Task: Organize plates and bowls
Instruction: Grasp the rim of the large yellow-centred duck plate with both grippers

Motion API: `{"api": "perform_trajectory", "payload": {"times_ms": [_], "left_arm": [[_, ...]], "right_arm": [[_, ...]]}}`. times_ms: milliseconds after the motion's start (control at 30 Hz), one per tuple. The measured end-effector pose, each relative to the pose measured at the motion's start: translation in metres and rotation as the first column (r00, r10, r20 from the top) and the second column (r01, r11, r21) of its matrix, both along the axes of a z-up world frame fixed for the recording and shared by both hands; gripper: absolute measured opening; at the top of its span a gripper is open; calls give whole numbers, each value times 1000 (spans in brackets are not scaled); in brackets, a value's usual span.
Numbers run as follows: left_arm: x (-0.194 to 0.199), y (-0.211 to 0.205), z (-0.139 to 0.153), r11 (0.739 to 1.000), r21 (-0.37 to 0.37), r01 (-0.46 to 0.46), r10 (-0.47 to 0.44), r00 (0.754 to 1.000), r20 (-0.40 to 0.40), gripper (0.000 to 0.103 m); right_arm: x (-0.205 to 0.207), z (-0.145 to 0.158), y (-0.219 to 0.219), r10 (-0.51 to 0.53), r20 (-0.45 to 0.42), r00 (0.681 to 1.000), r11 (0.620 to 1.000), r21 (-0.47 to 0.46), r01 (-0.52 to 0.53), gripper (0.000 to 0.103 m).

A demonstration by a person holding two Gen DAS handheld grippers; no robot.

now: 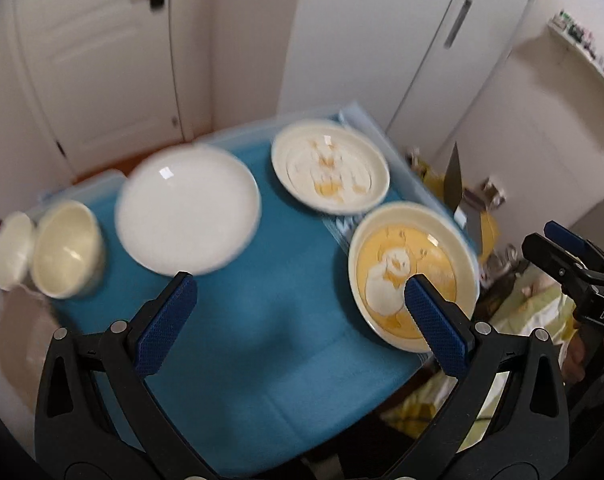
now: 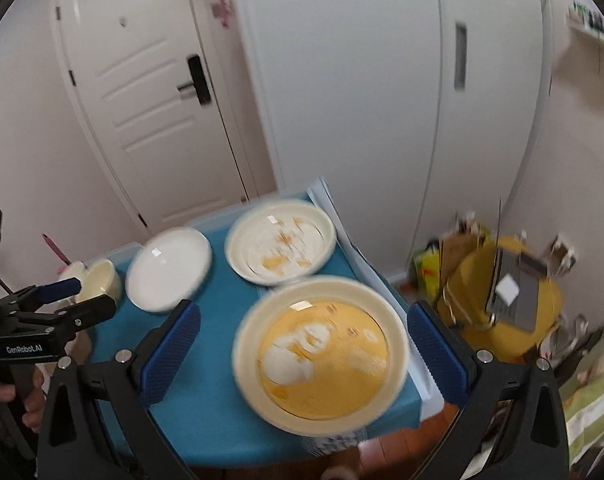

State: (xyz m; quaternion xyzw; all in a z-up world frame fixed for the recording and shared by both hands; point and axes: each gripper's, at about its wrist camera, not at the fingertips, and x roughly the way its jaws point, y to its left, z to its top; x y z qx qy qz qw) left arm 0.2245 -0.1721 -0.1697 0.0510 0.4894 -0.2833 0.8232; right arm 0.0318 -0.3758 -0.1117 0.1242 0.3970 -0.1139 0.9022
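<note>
On a blue-covered table [image 1: 261, 312] lie a yellow-centred plate [image 1: 412, 276] at the near right, a cream patterned plate [image 1: 330, 166] behind it, a plain white plate [image 1: 187, 208] at the middle, and a cream bowl [image 1: 67, 250] beside a small white bowl [image 1: 11, 250] at the left. My left gripper [image 1: 297, 296] is open and empty above the table's middle. My right gripper [image 2: 304, 328] is open and empty, its jaws either side of the yellow-centred plate [image 2: 322, 356]. The cream plate [image 2: 279, 242], white plate [image 2: 167, 268] and cream bowl [image 2: 99, 280] show behind.
A white door [image 2: 141, 112] and white cupboards [image 2: 382, 80] stand behind the table. A yellow bucket with clutter [image 2: 506, 300] sits on the floor at the right. The left gripper [image 2: 67, 300] shows at the right wrist view's left edge; the right gripper [image 1: 562, 256] at the left view's right edge.
</note>
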Motion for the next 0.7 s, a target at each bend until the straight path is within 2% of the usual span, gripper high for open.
{"api": "perform_trajectory", "payload": {"times_ms": [67,133,200,233,300,333,500,533,600,700], "left_arm": [[2,-13,-18,1000,24,0,0,999,-32,102],[3,-25,-36,999,42,-6,8,998,-63,97],[1,-39,-55,998,57,-15,21,994,-110,86],[0,-45,-63,998,63,-20,28,992,-125,83],[-3,-58,-81,997,72,-30,41,986,-160,75],[-3,-61,-86,997,74,-33,45,984,-172,74],[-7,-79,-109,992,102,-74,94,974,-207,50],[-8,-82,-113,991,106,-83,104,971,-214,49],[-10,-88,-118,989,117,-96,120,968,-221,36],[-13,-94,-121,987,128,-100,128,966,-226,24]], "right_arm": [[4,-21,-19,7,-56,998,1000,30,-5,98],[9,-41,-38,23,-98,995,998,68,-16,91],[16,-62,-56,57,-145,988,993,114,-40,81],[21,-74,-65,81,-165,983,989,137,-58,73],[28,-93,-80,127,-209,970,981,171,-91,66],[31,-100,-86,146,-220,964,977,183,-107,61],[43,-128,-103,270,-256,928,949,236,-210,44],[45,-131,-106,285,-257,923,943,246,-223,37],[50,-136,-111,319,-255,913,930,269,-250,32],[55,-139,-113,361,-250,899,915,279,-290,22]]}}
